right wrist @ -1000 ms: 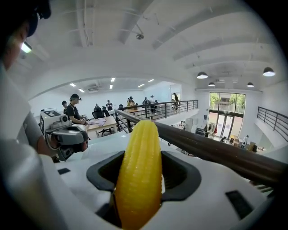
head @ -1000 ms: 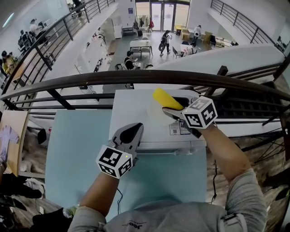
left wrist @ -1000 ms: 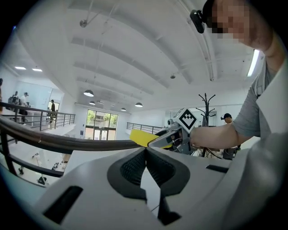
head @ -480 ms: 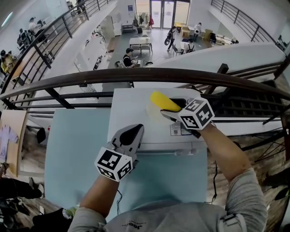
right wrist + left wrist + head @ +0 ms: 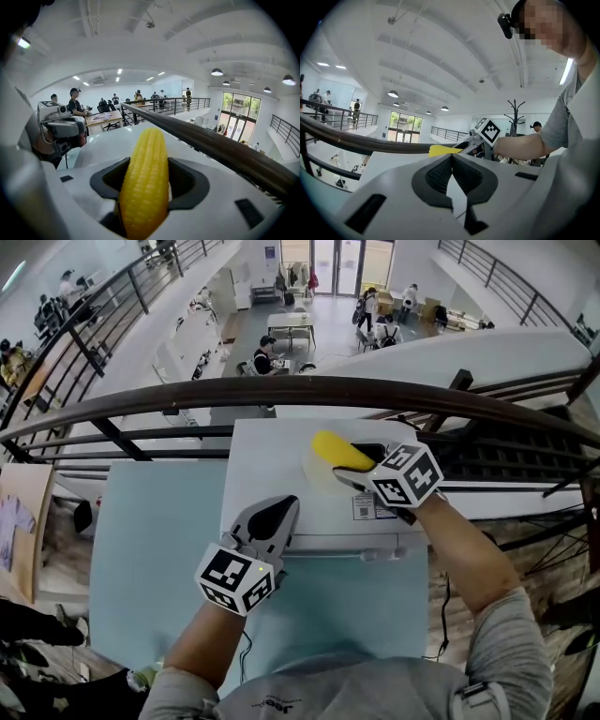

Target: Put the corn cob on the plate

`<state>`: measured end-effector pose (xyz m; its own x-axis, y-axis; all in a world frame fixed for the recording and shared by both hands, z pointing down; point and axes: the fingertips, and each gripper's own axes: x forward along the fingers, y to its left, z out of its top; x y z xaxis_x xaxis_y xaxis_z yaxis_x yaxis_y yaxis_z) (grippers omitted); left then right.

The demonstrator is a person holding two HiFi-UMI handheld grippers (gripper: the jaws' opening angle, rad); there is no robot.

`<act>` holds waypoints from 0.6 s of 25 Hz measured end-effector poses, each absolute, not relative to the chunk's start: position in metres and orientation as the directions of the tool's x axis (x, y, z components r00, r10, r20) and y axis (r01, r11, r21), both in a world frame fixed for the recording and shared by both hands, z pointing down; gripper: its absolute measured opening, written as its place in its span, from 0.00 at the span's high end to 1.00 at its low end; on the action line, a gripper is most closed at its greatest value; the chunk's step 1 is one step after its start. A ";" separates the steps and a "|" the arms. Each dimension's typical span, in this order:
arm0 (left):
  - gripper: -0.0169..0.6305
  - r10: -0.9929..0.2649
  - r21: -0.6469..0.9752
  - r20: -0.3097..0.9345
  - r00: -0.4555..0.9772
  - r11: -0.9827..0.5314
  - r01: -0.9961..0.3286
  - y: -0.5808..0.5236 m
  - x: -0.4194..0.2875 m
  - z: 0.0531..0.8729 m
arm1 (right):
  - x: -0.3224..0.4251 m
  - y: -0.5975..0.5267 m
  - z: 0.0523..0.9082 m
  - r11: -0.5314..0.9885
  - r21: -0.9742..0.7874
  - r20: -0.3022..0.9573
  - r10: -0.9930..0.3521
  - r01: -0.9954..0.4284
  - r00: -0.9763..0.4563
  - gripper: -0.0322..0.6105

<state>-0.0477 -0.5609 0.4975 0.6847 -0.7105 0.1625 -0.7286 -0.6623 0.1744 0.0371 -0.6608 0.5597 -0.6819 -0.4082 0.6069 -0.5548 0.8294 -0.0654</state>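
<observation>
Corn cob (image 5: pixel 143 183) fills my right gripper view: bright yellow, with neat rows of kernels and a rounded tip. It is clamped lengthwise between the black pads of the right gripper (image 5: pixel 361 468). In the head view I see it held over the white cabinet top (image 5: pixel 272 451), near the dark railing (image 5: pixel 281 395). My left gripper (image 5: pixel 272 518) sits at the cabinet's near edge, jaws together and empty.

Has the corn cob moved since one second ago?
Yes, slightly. In the head view the corn cob, held in the right gripper, has shifted away from the dark handrail, down the picture, over the white surface.
</observation>
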 end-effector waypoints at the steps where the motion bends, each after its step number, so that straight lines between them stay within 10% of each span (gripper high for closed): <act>1: 0.95 -0.710 0.176 0.162 0.685 -0.662 -0.728 -0.561 -0.048 0.498 | 0.036 -0.661 0.560 0.830 -0.065 0.607 -0.408 -0.554 -0.682 0.55; 15: 0.95 -0.704 0.190 0.170 0.690 -0.663 -0.724 -0.560 -0.045 0.503 | 0.033 -0.661 0.565 0.839 -0.021 0.621 -0.415 -0.544 -0.665 0.55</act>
